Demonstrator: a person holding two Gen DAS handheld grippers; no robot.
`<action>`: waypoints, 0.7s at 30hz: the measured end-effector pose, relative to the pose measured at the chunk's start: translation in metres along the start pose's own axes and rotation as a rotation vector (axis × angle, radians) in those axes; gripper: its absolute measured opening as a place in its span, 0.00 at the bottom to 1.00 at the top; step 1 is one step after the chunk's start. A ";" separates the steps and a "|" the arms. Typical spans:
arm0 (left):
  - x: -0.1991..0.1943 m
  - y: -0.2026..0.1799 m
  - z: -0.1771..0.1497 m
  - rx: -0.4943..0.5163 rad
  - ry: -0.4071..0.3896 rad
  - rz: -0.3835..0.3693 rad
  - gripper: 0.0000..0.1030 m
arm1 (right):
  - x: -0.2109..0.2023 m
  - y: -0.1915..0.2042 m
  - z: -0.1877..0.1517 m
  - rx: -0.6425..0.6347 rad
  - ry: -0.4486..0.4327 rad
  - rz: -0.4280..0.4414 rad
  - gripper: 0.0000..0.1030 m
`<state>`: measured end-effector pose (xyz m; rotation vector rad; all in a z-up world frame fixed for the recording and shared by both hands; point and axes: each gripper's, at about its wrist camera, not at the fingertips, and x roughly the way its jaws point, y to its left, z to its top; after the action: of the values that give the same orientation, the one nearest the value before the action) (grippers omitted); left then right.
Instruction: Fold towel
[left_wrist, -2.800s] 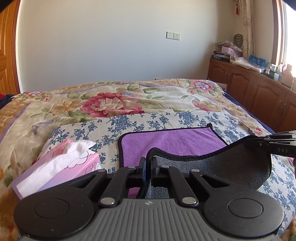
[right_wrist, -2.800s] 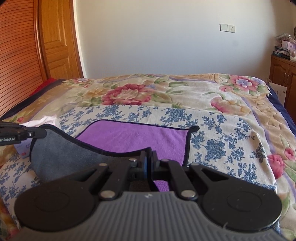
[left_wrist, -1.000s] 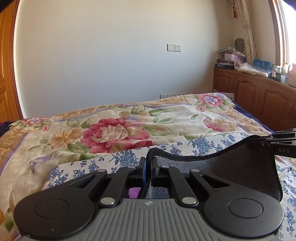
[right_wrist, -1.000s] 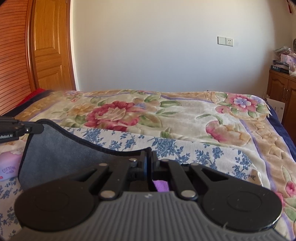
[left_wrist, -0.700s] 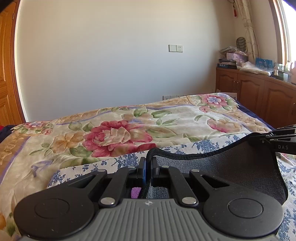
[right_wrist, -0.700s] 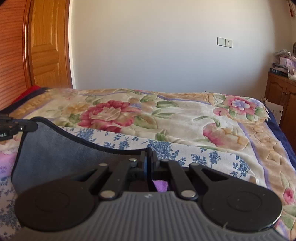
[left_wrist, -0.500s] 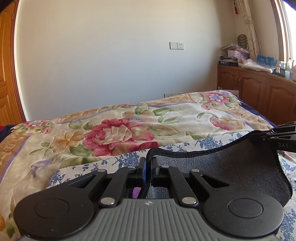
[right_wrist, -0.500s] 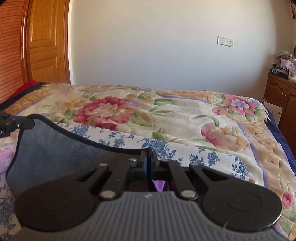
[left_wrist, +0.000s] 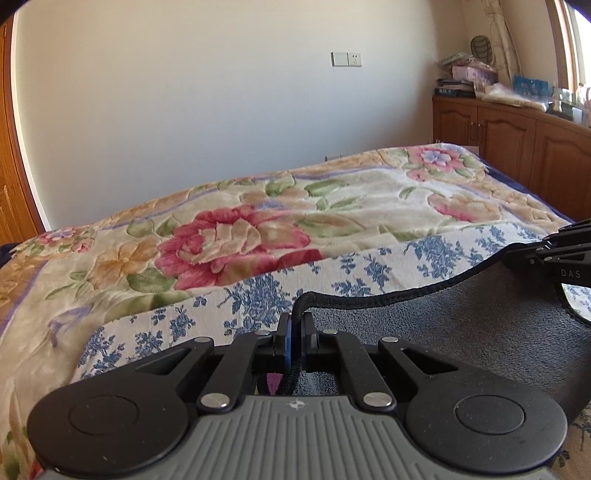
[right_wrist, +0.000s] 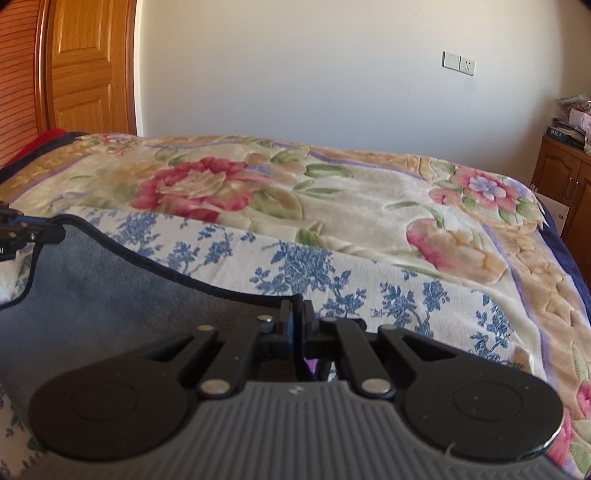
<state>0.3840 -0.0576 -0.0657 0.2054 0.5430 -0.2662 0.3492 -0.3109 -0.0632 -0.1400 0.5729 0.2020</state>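
The towel (left_wrist: 461, 325) shows its dark grey side with a black corded hem; a sliver of its purple side peeks below the jaws. My left gripper (left_wrist: 295, 325) is shut on one hemmed corner. My right gripper (right_wrist: 295, 317) is shut on the other corner, and the towel (right_wrist: 110, 295) sags between the two. Each gripper's tip appears in the other's view: the right gripper (left_wrist: 561, 254) at the far right edge, the left gripper (right_wrist: 22, 230) at the far left edge. The lower part of the towel is hidden behind the gripper bodies.
Under the towel lies a blue-flowered white cloth (left_wrist: 258, 295) on a bed with a floral blanket (left_wrist: 240, 240). Wooden cabinets (left_wrist: 517, 147) stand along the right wall, a wooden door (right_wrist: 85, 66) at the left.
Both grippers have carried the towel's held edge forward over the purple half and sunk toward the bed. The purple surface and the tissue pack have dropped out of sight.
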 end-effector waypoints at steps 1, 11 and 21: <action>0.002 0.000 -0.001 -0.001 0.004 0.000 0.05 | 0.001 0.000 -0.001 -0.002 0.004 -0.002 0.04; 0.015 0.000 -0.005 0.012 0.040 0.025 0.06 | 0.013 0.000 -0.005 -0.010 0.039 0.003 0.05; 0.022 0.004 -0.010 -0.009 0.069 0.043 0.38 | 0.013 -0.004 -0.006 0.016 0.051 0.009 0.15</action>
<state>0.3984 -0.0551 -0.0850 0.2178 0.6072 -0.2159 0.3575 -0.3136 -0.0754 -0.1271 0.6254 0.2028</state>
